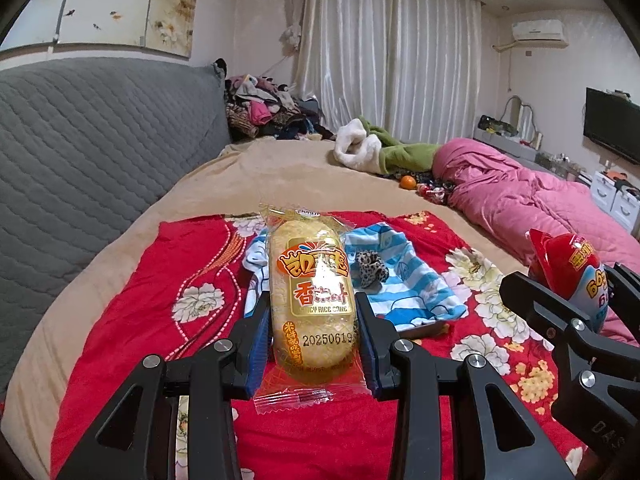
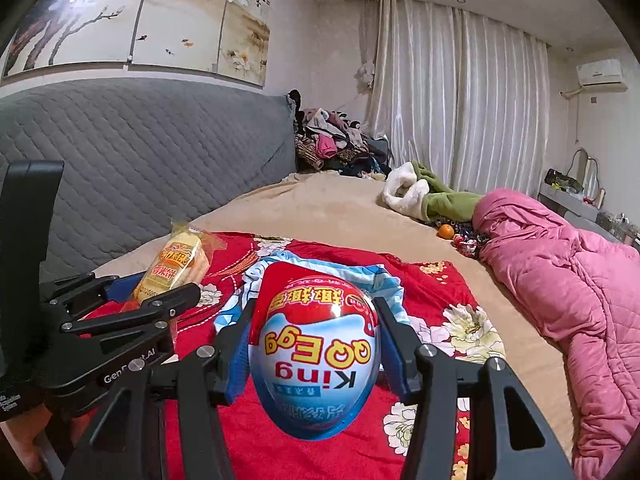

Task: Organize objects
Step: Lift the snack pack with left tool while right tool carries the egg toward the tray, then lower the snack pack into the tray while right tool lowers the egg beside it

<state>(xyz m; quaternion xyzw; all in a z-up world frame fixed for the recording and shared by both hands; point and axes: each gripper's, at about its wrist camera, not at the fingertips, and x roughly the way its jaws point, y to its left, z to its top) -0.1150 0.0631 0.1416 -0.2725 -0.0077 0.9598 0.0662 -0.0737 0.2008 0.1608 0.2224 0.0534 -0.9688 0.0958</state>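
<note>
Carrying one snack in each gripper, the person looks to be midway through the tidying, as far as these views let me judge. The left gripper (image 1: pixel 314 320) is clamped on a rice cake (image 1: pixel 311 292) in its gold wrapper, blue pads pressing its long sides, the packet standing lengthwise out ahead of the jaws. The right gripper (image 2: pixel 314 344) is closed around a toy egg (image 2: pixel 314 360), red on top and blue-white below, its print upside down to the camera. Both snacks hang above a red floral cloth (image 1: pixel 160 312) spread over the bed (image 1: pixel 248 172); neither touches it.

On the cloth lies a crumpled striped garment (image 1: pixel 404 284) in blue and white, with a small leopard-print scrunchie (image 1: pixel 372 270) resting on it. Farther off, near a pink quilt (image 1: pixel 520 200), sit an orange (image 1: pixel 407 181) and a few wrapped sweets (image 1: pixel 434 192), well apart from the cloth. No box or tray for the snacks is visible, so where they belong cannot be told; putting both down is still to come, and the garment, scrunchie and far items look unsorted.

Both grippers point forward and somewhat downward toward the cloth, side by side and close together: each shows at the edge of the other's view, the left one a little ahead of the right.
</note>
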